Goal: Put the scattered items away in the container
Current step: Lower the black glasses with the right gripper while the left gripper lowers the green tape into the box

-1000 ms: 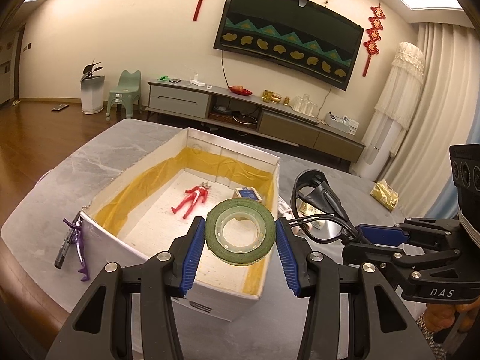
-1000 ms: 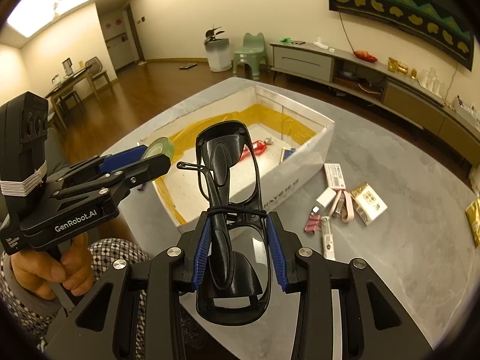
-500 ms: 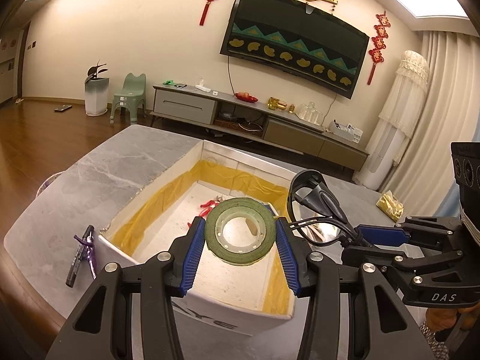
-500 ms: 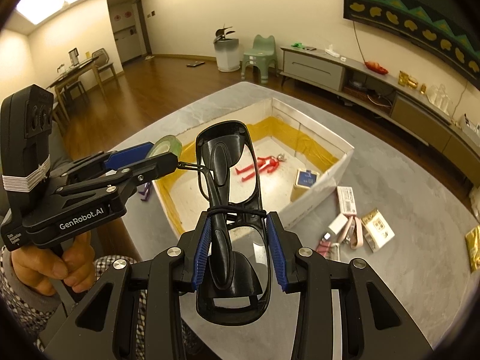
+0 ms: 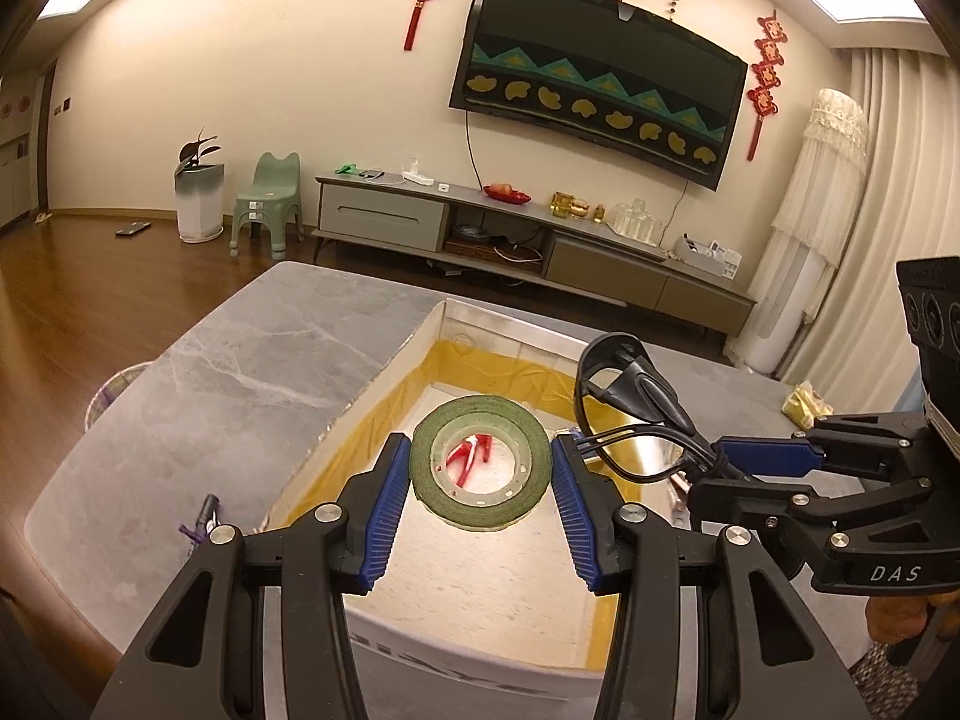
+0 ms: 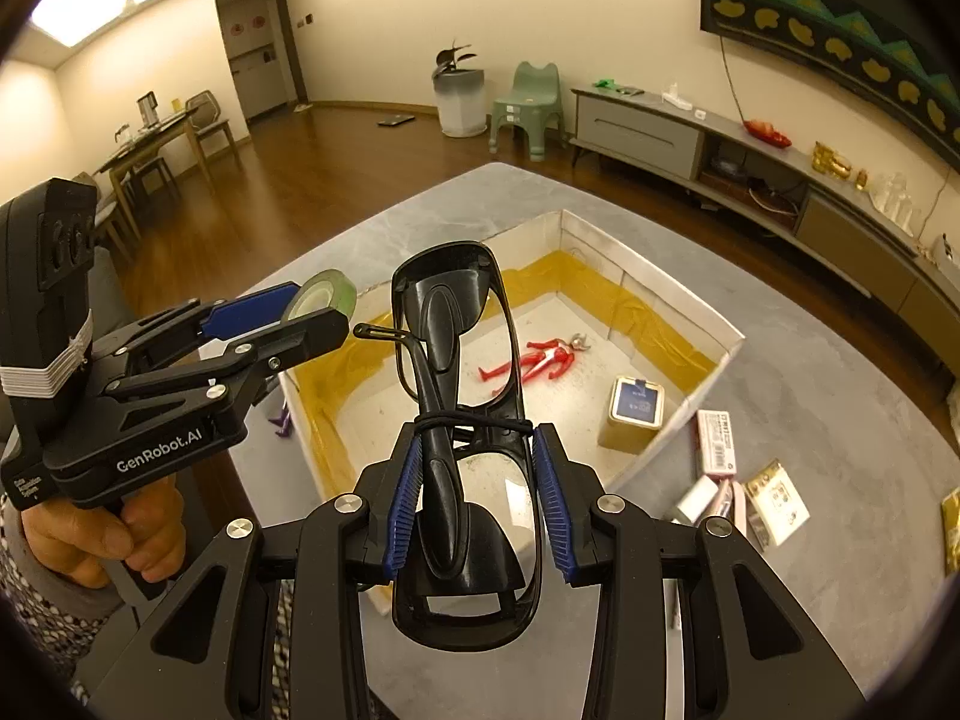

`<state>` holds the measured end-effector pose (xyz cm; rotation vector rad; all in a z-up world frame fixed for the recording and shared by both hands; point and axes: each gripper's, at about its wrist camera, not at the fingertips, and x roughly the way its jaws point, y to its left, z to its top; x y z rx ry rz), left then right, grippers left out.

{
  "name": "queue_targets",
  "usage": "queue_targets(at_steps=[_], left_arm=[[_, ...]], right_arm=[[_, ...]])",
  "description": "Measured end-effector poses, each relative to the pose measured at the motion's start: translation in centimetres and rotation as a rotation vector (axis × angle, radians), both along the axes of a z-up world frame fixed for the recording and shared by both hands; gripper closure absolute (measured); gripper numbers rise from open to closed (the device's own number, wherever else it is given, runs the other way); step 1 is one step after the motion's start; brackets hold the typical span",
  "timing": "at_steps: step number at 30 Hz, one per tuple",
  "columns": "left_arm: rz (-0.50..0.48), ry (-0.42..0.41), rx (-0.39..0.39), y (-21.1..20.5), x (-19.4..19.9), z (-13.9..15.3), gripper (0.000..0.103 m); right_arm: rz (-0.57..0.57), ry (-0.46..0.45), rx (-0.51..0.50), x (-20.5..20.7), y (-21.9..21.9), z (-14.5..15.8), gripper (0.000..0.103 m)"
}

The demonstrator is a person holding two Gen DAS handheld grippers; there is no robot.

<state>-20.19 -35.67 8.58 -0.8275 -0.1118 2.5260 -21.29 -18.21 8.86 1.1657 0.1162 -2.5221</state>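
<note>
Left wrist view: a tape roll [image 5: 480, 463] is pinched by the left gripper [image 5: 480, 516] above the box [image 5: 384, 369], ready for dropping; black glasses [image 6: 465, 438] are clamped by the right gripper [image 6: 474, 507] alongside

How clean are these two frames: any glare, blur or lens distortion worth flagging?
Left wrist: strong fisheye bending of the TV, dark corner vignette, bright ceiling panels, warm tint; tape roll sharp. Right wrist: same barrel curve and vignette, ceiling light blown out, slight reflection on the glasses lens, no motion blur.
</note>
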Motion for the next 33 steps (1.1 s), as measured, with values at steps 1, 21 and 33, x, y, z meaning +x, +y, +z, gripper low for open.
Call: queue_targets(at_steps=[1, 21, 33], left_arm=[[-0.003, -0.001, -0.007, 0.0, -0.4, -0.1, 0.054], [-0.098, -0.117, -0.177, 1.8, -5.5, -4.4, 0.054], [-0.160, -0.181, -0.289, 2.4, -7.5, -7.1, 0.054]], right_arm=[[-0.001, -0.004, -0.001, -0.4, -0.1, -0.1, 0.064], [0.008, -0.142, 0.082, -6.5, -1.1, -6.4, 0.064], [0.073, -0.198, 0.206, -7.8, -2.6, -9.9, 0.064]])
